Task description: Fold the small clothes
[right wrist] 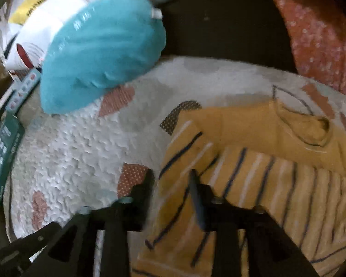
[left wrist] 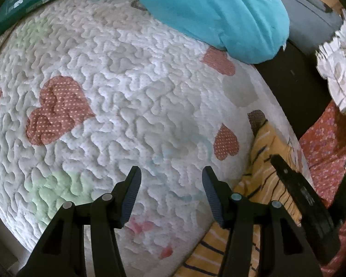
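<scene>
At lower centre of the left wrist view, the left tongs hover wide open and empty over a white quilted mat with hearts. The right tongs stand part open, straddling the near left edge of the yellow striped shirt, grip uncertain. The shirt lies flat at lower right, neckline toward upper right. A folded teal garment rests upper left.

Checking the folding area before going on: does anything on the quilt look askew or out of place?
Only mildly. The yellow striped garment lies partly folded, one striped flap turned over at an angle. The teal garment sits bunched at the quilt's far edge. No damage shows.
</scene>
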Tool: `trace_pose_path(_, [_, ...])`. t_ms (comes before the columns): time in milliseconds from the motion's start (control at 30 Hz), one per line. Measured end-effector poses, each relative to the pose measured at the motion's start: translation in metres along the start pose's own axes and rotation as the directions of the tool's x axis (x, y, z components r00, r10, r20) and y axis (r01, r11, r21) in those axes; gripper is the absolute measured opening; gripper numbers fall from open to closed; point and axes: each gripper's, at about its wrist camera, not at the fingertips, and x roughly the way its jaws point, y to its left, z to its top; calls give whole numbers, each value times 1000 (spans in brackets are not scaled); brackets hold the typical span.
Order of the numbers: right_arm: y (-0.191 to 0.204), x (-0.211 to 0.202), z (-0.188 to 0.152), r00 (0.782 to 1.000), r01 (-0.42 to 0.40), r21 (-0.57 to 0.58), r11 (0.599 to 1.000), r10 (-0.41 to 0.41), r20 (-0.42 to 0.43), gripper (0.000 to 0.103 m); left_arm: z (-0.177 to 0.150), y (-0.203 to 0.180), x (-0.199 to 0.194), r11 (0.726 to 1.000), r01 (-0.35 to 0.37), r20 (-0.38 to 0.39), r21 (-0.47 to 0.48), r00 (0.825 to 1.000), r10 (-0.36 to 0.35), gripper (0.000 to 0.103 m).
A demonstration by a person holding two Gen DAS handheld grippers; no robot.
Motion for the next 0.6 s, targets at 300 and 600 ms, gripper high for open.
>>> trace_pose_path(300, [-197,-46,-58,982,188,283,941,-177,-64,46,-32,-45,-1,988,-26,4,151,1000,26,54])
trace_pose_path(600, [-449,-219,-164,864,439,634,637,-493,-103,48,-61,-85,12,958,-92,11,272,996,93,54])
